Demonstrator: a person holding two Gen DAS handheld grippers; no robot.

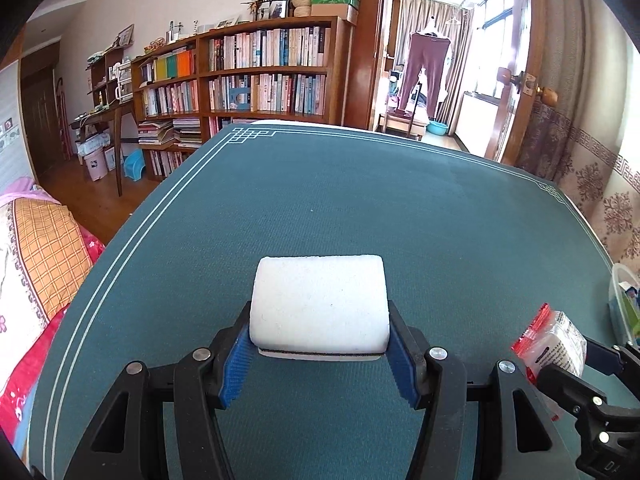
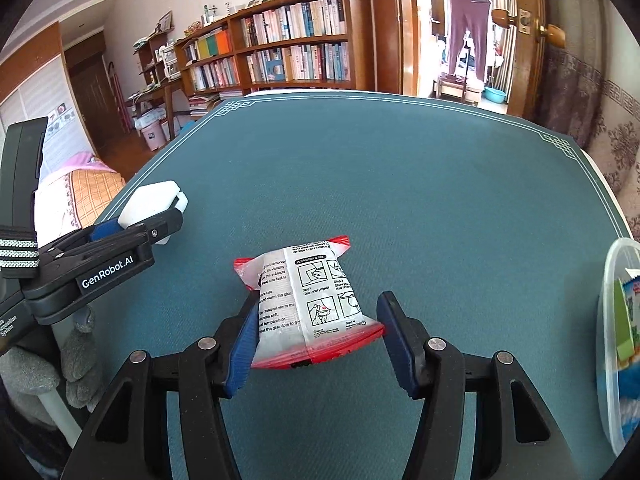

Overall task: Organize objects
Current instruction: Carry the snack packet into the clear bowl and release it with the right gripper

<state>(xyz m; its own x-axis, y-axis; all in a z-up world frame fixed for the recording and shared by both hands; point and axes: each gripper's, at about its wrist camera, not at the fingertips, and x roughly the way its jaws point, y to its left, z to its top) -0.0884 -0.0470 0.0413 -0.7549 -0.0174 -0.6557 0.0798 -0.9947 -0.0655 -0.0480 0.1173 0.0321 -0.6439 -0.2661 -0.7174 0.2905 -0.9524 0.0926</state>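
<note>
A white sponge block (image 1: pixel 320 300) is clamped between the blue pads of my left gripper (image 1: pixel 320 316), held just above the green table mat (image 1: pixel 360 200). A clear packet with red sealed ends and printed instructions (image 2: pixel 308 292) sits between the fingers of my right gripper (image 2: pixel 319 304), which is shut on it and carries it above the mat. From the right wrist view, the left gripper (image 2: pixel 160 216) with its sponge (image 2: pixel 152 200) is off to the left. In the left wrist view the packet (image 1: pixel 556 340) shows at the right edge.
A clear plastic tub (image 2: pixel 612 280) with green and blue items inside stands at the table's right edge. A grey gloved hand (image 2: pixel 76 360) holds the left gripper. A bed lies left of the table, with bookshelves and an open doorway beyond.
</note>
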